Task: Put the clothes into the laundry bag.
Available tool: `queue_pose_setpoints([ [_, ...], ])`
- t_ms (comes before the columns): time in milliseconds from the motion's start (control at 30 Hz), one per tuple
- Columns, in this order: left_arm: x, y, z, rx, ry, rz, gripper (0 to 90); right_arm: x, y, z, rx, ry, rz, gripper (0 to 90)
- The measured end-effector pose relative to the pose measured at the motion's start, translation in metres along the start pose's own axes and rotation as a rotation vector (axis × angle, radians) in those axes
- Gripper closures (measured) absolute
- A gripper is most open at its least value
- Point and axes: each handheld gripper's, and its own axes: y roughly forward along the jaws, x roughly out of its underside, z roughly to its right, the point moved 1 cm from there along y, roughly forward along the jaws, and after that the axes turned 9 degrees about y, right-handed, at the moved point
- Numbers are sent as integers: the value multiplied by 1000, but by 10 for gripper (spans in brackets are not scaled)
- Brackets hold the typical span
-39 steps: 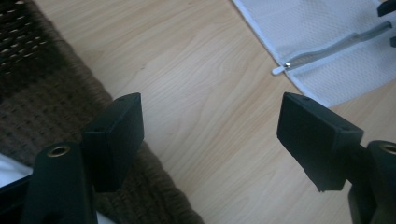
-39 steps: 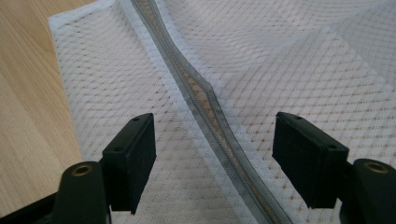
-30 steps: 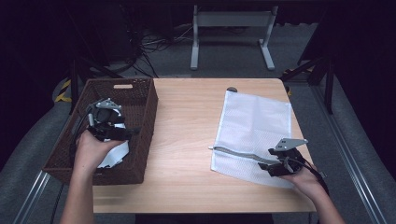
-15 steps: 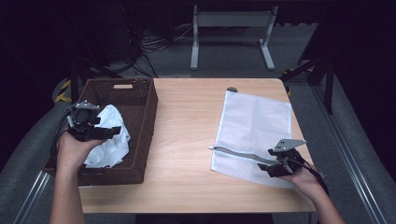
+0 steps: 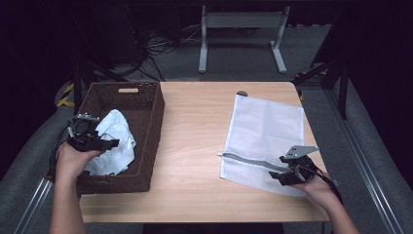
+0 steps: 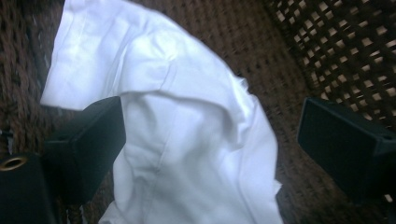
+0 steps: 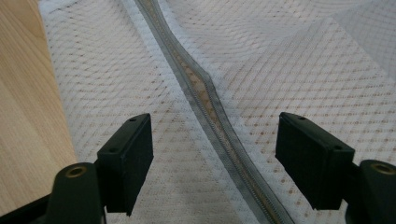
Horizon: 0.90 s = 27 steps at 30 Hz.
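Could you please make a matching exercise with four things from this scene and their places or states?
Things:
1. white cloth
2. mesh bag
3. left gripper
4. grey zipper

Places or states:
A. flat on the wooden table
B. open above the cloth, jaws just opened
C. crumpled inside the wicker basket
D. runs between the open jaws of the right gripper

Pairs: 1-C, 2-A, 3-B, 4-D
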Motion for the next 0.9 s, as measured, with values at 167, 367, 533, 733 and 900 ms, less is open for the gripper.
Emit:
queue_pose_setpoints([
  [167, 8, 12, -7, -18, -17, -66, 57, 0, 0, 0, 0, 0, 0, 281],
  [367, 8, 24, -7, -28, -16, -142, 58, 0, 1, 0, 0, 3, 2, 281],
  [533, 8, 34, -7, -43, -9, -218, 53, 2, 0, -1, -4, -1, -2, 281],
  [733, 11, 39, -10, -32, -38, -253, 55, 2, 0, 0, -6, 4, -1, 281],
  [900, 12, 44, -12, -38, -51, -303, 64, 3, 0, -1, -6, 5, -3, 281],
])
